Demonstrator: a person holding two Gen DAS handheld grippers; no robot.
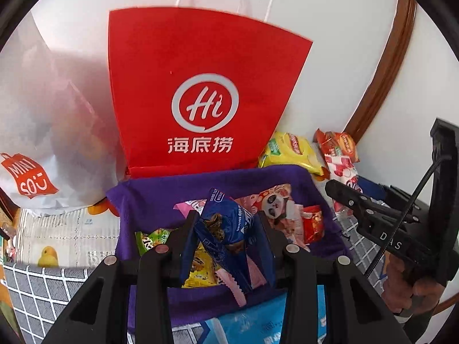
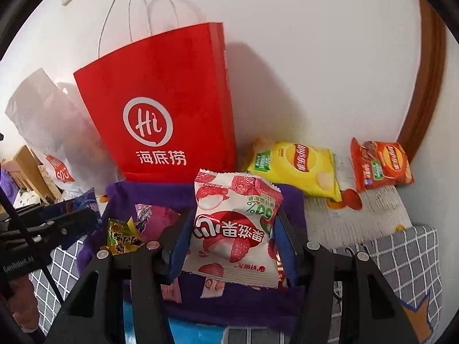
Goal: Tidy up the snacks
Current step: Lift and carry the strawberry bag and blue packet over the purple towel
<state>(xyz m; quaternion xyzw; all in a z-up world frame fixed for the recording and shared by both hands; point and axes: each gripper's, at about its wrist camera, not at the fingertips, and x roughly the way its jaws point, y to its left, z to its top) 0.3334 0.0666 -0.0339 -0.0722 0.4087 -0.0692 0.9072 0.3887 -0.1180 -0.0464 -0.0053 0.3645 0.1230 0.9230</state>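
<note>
Left gripper [image 1: 226,229] clamps blue cookie packet [image 1: 226,223] — right gripper [image 2: 229,229] clamps white-red snack packet [image 2: 233,223].

Two chip bags [image 2: 298,166], two grippers [image 1: 226,229].

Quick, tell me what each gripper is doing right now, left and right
Left gripper: closed on the blue cookie packet.
Right gripper: closed on the red and white snack packet.
</note>
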